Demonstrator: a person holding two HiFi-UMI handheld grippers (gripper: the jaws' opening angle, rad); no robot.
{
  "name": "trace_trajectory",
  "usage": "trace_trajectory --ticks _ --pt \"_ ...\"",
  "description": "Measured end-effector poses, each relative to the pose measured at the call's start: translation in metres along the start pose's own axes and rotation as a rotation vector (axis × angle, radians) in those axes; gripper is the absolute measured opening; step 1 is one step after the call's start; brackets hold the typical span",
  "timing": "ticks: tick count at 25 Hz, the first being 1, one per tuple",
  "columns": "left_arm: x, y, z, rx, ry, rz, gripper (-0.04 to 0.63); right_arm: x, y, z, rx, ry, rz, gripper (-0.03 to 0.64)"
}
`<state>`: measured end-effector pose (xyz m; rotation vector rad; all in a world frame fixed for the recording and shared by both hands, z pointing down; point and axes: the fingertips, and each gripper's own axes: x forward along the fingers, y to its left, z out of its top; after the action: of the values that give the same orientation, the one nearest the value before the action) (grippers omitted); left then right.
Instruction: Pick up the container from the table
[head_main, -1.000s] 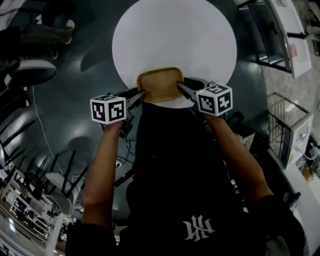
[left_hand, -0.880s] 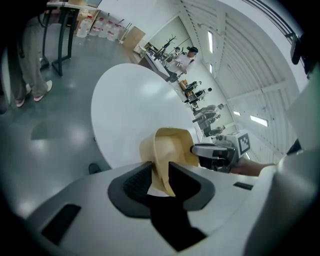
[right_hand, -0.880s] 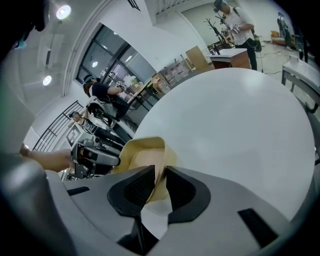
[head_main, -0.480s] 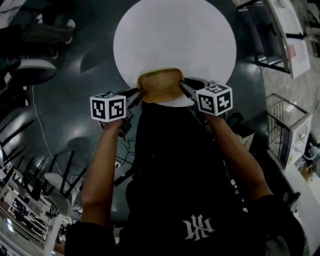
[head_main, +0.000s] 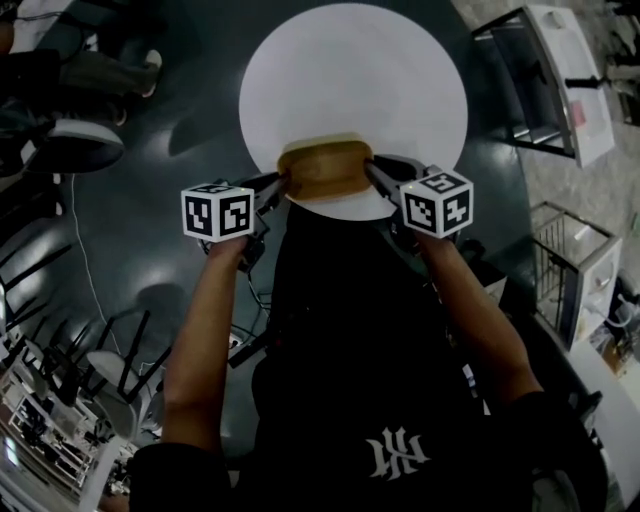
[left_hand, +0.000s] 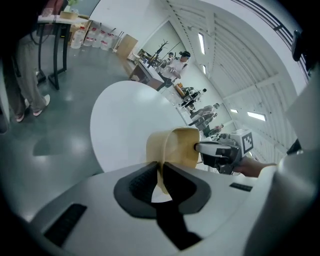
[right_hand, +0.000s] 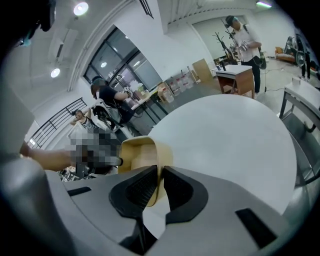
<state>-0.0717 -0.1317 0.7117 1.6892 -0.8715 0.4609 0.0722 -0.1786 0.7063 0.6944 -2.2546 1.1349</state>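
The round white bench (head_main: 350, 70) filled the upper middle of the head view, standing on a dark glossy floor (head_main: 150, 200). The person's two forearms reached from below toward its near edge, one on each side.

The tan, shallow container (head_main: 325, 170) sat at that near edge, its long side running along the edge, caught between the two grippers. The head view did not show whether its base touched the bench surface.

The left gripper (head_main: 283, 185) met the container's left end and the right gripper (head_main: 372, 172) its right end, each carrying a marker cube behind it.

In the left gripper view, the dark ribbed fingers (left_hand: 142, 182) were closing on the thin upright wall of the container (left_hand: 172, 147), pads against it on both faces, and the right gripper (left_hand: 200, 147) showed at the far end. In the right gripper view, the fingers (right_hand: 140, 187) were closing likewise on the opposite wall of the container (right_hand: 142, 152), pinching it.
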Motion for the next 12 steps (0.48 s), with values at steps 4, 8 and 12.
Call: trace_trajectory --ticks 4,8,12 --pt "-0.012 -0.009 0.022 0.034 -0.042 -0.003 0.037 -0.012 0.011 0.025 -0.046 -0.046 -0.001 0.067" --pt "-0.028 -0.023 0.049 0.082 -0.092 -0.002 0.037 -0.027 0.022 0.053 -0.084 -0.102 -0.002 0.067" --pt "-0.050 -0.041 0.078 0.133 -0.156 -0.005 0.035 -0.044 0.037 0.084 -0.131 -0.170 -0.003 0.067"
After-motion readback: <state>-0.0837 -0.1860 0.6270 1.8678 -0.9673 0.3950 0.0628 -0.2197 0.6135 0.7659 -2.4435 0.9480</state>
